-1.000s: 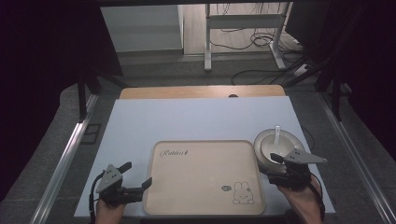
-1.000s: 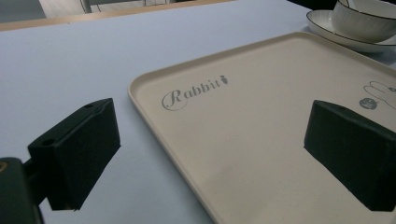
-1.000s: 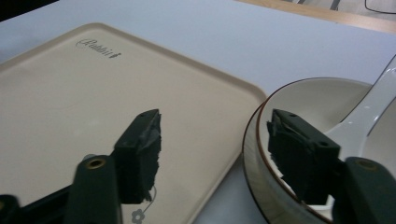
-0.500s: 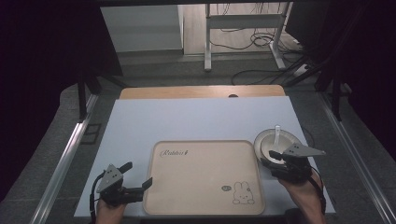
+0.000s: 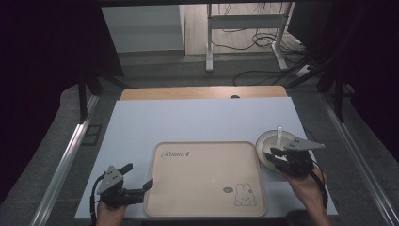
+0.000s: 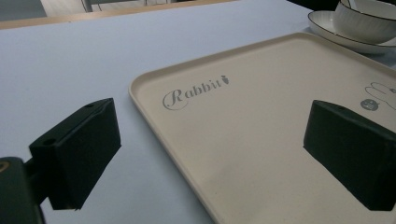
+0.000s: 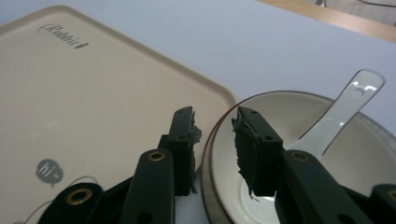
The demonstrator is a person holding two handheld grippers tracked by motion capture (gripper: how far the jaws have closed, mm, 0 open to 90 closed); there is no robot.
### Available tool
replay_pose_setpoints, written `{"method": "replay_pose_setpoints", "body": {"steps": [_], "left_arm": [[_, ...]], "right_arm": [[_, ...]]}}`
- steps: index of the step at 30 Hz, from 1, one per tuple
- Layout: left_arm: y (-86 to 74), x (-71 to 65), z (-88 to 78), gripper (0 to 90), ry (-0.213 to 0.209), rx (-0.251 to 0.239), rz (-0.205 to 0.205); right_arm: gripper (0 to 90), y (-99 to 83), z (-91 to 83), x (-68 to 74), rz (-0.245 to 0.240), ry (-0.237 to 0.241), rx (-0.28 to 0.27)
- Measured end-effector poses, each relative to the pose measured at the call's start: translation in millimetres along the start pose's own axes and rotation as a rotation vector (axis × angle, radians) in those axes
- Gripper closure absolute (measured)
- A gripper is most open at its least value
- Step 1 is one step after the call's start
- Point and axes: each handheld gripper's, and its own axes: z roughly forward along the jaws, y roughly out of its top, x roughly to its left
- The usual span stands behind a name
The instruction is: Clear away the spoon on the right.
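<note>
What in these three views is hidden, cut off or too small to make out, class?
- Bowl: near rim behind the right gripper jaws in the right gripper view, so contact is unclear.
- Spoon: scoop end hidden by a jaw.
- Tray: rabbit drawing cut off at the left gripper view's edge.
- Round badge: too small in the high view.

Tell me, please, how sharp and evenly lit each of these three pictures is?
High view: dark surroundings, table evenly lit and sharp. Left gripper view: tray crisp, near pads soft. Right gripper view: bowl rim and spoon slightly blurred, faint glare on the spoon.
</note>
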Motion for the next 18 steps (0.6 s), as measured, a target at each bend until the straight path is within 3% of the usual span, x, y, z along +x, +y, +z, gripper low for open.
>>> {"method": "replay_pose_setpoints", "body": {"steps": [13,18], "left_arm": [[-0.2,-0.5,0.5,3.7,0.002,0.004,0.002],[-0.3,-0.6,0.6,3.8,0.003,0.005,0.002]], "right_arm": [[83.7,14.0,7.8,-26.3,0.038,-0.032,-0.009],[90.0,19.6,10.9,-37.4,0.051,-0.071,-0.015]]}}
